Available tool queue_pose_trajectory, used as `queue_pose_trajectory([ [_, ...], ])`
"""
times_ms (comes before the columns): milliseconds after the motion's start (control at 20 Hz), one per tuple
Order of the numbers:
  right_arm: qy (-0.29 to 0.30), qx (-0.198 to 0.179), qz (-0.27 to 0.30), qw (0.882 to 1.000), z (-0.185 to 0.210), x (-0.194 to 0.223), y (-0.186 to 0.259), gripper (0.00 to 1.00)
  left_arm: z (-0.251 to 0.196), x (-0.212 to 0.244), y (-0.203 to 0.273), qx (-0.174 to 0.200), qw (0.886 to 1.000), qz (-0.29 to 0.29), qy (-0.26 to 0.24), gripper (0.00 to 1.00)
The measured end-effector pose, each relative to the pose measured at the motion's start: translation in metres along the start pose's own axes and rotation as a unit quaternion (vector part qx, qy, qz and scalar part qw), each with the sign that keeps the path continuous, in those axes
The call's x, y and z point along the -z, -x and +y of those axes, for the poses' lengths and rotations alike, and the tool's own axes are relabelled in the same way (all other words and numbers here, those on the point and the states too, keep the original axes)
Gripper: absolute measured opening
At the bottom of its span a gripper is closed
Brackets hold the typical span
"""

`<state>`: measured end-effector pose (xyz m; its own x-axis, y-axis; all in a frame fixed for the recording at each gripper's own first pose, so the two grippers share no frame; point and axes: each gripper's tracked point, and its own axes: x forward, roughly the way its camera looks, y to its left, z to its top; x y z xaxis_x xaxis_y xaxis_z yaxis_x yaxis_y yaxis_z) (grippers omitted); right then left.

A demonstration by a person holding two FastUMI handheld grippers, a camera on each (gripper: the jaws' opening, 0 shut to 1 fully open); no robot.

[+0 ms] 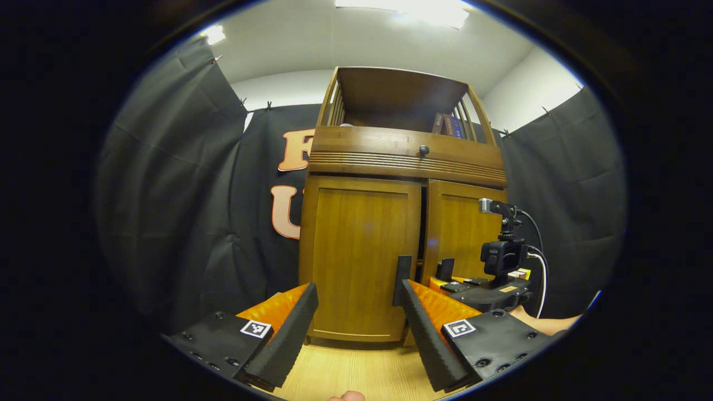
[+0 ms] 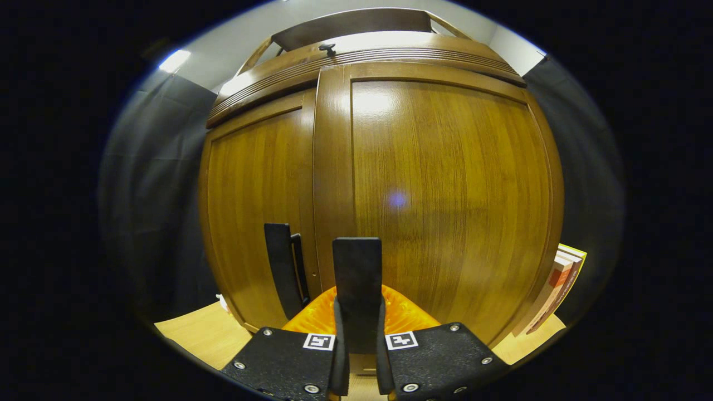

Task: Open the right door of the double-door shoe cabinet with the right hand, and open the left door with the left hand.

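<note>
The wooden shoe cabinet stands ahead with its left door (image 1: 359, 250) and right door (image 1: 465, 234); a dark gap runs between them. My left gripper (image 1: 356, 292) is open, a short way in front of the left door, its right fingertip close to the dark left door handle (image 1: 403, 273). My right gripper (image 1: 454, 281) is up against the right door (image 2: 451, 184). In the right gripper view, my right gripper (image 2: 357, 334) is shut on the upright right door handle (image 2: 356, 267). The left door handle (image 2: 285, 267) stands just to its left.
Above the doors are a drawer with a round knob (image 1: 424, 149) and an open shelf holding books (image 1: 448, 125). More books (image 2: 557, 289) lean by the cabinet's right side. The floor (image 1: 356, 367) is light wood, with black cloth walls around. A forearm (image 1: 548, 323) holds the right gripper.
</note>
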<state>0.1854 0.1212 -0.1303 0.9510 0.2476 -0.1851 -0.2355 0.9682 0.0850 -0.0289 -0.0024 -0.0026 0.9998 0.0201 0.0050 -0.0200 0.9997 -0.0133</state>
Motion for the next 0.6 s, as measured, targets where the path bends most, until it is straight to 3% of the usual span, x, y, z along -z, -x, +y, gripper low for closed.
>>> queue_pose_trajectory([
  [100, -0.003, -0.013, -0.002, 1.000, 0.000, 0.001, 0.015, 0.19, -0.003, 0.000, 0.003, 0.003, 1.000, 0.001, -0.001, 0.96],
  [150, -0.006, -0.021, -0.003, 1.000, 0.000, 0.000, 0.024, 0.24, -0.004, 0.001, 0.003, 0.003, 1.000, 0.001, -0.001, 0.96],
  [250, -0.007, -0.033, 0.000, 0.999, -0.003, 0.002, 0.040, 0.19, -0.005, 0.002, 0.004, 0.003, 1.000, 0.004, -0.001, 0.96],
  [600, -0.019, -0.031, 0.013, 0.999, -0.018, 0.005, 0.089, 0.19, -0.017, 0.005, -0.002, 0.012, 1.000, 0.005, -0.004, 0.97],
])
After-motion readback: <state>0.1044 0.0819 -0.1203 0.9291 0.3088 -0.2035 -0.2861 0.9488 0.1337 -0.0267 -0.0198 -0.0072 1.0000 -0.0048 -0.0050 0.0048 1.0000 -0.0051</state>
